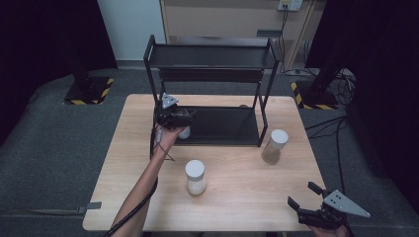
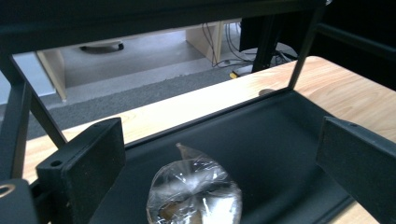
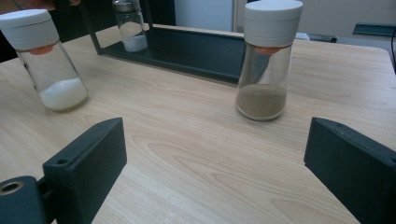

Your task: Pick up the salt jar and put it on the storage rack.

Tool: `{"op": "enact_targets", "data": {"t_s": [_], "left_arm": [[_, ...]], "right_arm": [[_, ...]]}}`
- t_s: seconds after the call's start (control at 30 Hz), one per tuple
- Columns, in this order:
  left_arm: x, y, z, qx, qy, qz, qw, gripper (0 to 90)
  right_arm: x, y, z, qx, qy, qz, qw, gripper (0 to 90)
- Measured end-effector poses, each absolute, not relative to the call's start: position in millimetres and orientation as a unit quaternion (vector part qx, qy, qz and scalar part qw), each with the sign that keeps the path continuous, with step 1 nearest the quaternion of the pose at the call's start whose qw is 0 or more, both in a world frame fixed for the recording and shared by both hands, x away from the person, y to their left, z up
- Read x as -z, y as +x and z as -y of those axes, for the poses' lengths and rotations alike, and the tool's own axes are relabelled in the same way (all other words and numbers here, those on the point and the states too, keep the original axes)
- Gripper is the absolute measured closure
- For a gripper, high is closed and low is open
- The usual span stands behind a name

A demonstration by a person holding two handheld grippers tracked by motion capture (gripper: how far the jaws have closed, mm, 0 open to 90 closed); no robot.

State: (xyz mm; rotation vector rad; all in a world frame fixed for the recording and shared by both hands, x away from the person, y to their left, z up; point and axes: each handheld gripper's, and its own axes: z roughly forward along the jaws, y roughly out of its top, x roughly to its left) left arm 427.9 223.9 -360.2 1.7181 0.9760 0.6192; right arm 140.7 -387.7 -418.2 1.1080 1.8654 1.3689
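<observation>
High view: the left tongs [image 1: 184, 120] hang over the bottom tray of the black rack [image 1: 225, 126], jaws wide apart. Below them a small jar with a clear wrapped top [image 2: 194, 193] stands on that tray, free of both jaws. The right tongs [image 1: 302, 196] sit at the near right corner of the counter [image 1: 232, 197], jaws apart and holding nothing. Two white-capped jars, one with white powder [image 1: 195, 177] and one with brown powder [image 1: 273, 146], stand on the counter.
</observation>
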Motion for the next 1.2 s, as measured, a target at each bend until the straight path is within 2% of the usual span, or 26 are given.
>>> {"op": "enact_targets", "data": {"t_s": [0.8,1.2], "left_arm": [[305.5,377.8,-250.4,-0.249,0.732,-0.348,0.531,1.1],[311.4,338.8,-274.3,-0.243,0.723,-0.320,0.562,1.2]], "right_arm": [[418.0,140.8,387.0,-0.510,0.414,-0.698,0.285,5.7],[417.9,141.1,386.7,-0.510,0.415,-0.698,0.284,5.7]]}}
